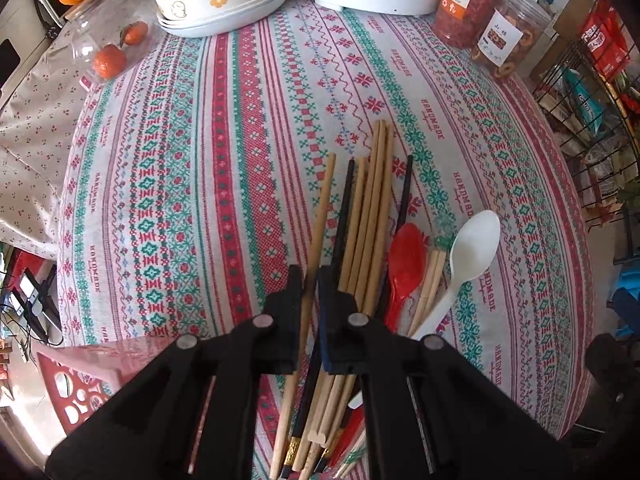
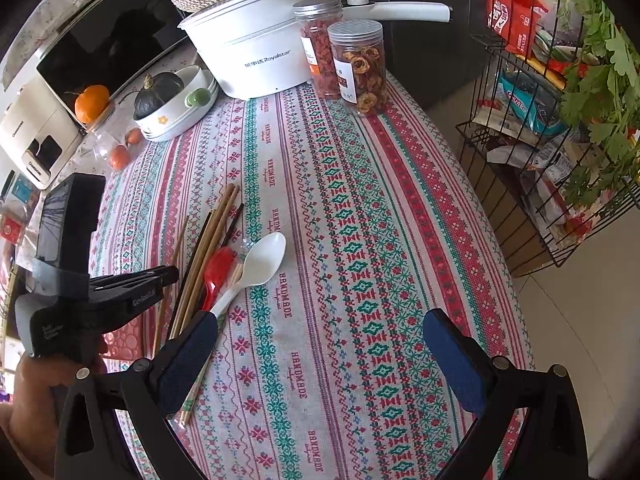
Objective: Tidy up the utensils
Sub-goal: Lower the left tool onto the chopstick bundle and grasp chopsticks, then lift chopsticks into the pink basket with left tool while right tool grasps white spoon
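Observation:
A pile of utensils lies on the patterned tablecloth: several wooden chopsticks (image 1: 374, 216), black chopsticks (image 1: 345, 208), a red spoon (image 1: 406, 264) and a white spoon (image 1: 472, 248). My left gripper (image 1: 310, 280) is shut on one wooden chopstick (image 1: 320, 216) at the pile's left side. In the right wrist view the pile (image 2: 208, 248) lies at the left with the white spoon (image 2: 262, 260) and red spoon (image 2: 218, 268). My right gripper (image 2: 316, 344) is open and empty, its left finger by the white spoon's handle. The left gripper (image 2: 160, 276) shows there too.
At the table's far edge stand a white Royalstar pot (image 2: 256, 60), two jars of dried fruit (image 2: 360, 68), stacked bowls with a dark squash (image 2: 160, 96) and a jar of oranges (image 1: 108, 52). A wire rack (image 2: 540, 140) of packets stands to the right. A red basket (image 1: 76, 384) sits front left.

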The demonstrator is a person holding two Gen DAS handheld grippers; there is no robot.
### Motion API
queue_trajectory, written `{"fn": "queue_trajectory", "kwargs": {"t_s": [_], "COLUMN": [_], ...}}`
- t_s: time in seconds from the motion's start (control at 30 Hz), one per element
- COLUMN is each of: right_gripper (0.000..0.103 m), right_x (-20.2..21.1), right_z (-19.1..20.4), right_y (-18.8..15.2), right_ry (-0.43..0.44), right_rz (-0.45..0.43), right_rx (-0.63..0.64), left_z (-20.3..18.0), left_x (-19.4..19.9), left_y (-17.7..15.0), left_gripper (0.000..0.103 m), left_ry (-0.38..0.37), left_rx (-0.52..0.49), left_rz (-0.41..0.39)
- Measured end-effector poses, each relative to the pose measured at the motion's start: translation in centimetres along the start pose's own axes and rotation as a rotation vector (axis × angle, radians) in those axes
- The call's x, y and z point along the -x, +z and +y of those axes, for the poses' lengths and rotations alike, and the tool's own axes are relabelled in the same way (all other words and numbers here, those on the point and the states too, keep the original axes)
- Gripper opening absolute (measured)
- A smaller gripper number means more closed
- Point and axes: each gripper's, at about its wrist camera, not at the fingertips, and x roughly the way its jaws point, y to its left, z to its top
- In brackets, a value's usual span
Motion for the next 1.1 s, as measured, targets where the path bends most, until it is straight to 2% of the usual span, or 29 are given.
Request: {"fn": "queue_trajectory", "kwargs": {"t_s": [0.17,0.23,0.37,0.4,0.5,0.67,0.87,0.93,0.97,1.0,1.1], "right_gripper": [0.102,0.099,0.077,0.069,0.055,0.039,0.035,0.028,0.014,0.008,0.005], "right_x": [-1.2,-1.8,-3.7,-4.3,-6.1,-8.4,-10.2,-10.5,-10.7,-10.9,-10.7], "right_z": [-1.0,-1.2,-1.0,-0.9,-0.7,-0.2,0.5,0.9,1.0,1.1,1.4], "right_y": [0.4,0.6,1.0,1.1,1.5,2.4,3.3,3.6,3.6,3.5,3.1], "right_ry": [0.087,0.139,0.22,0.239,0.302,0.274,0.231,0.227,0.232,0.236,0.21], "right_rz": [0.033,0.051,0.094,0.103,0.118,0.117,0.101,0.09,0.094,0.102,0.088], "right_rx": [-0.089,-0.124,-0.165,-0.171,-0.188,-0.173,-0.14,-0.122,-0.115,-0.108,-0.079], "left_z": [1.0,1.6,2.9,3.4,4.6,5.9,7.4,7.6,7.7,7.8,8.2], "left_x": [6.4,8.9,12.9,13.4,14.9,15.8,16.8,17.0,17.1,17.2,17.9], "left_y": [-2.2,-3.6,-6.7,-7.2,-9.1,-11.0,-12.3,-12.4,-12.4,-12.5,-12.8], "left_gripper": [0.008,0.008,0.007,0.007,0.007,0.007,0.007,0.007,0.007,0.007,0.007], "left_ry": [-0.073,-0.105,-0.194,-0.196,-0.202,-0.208,-0.214,-0.217,-0.218,-0.219,-0.222], "left_rx": [-0.006,-0.004,0.023,0.025,0.032,0.043,0.047,0.051,0.052,0.055,0.065], "left_rz": [-0.149,-0.212,-0.318,-0.342,-0.4,-0.437,-0.459,-0.471,-0.475,-0.482,-0.512]}}
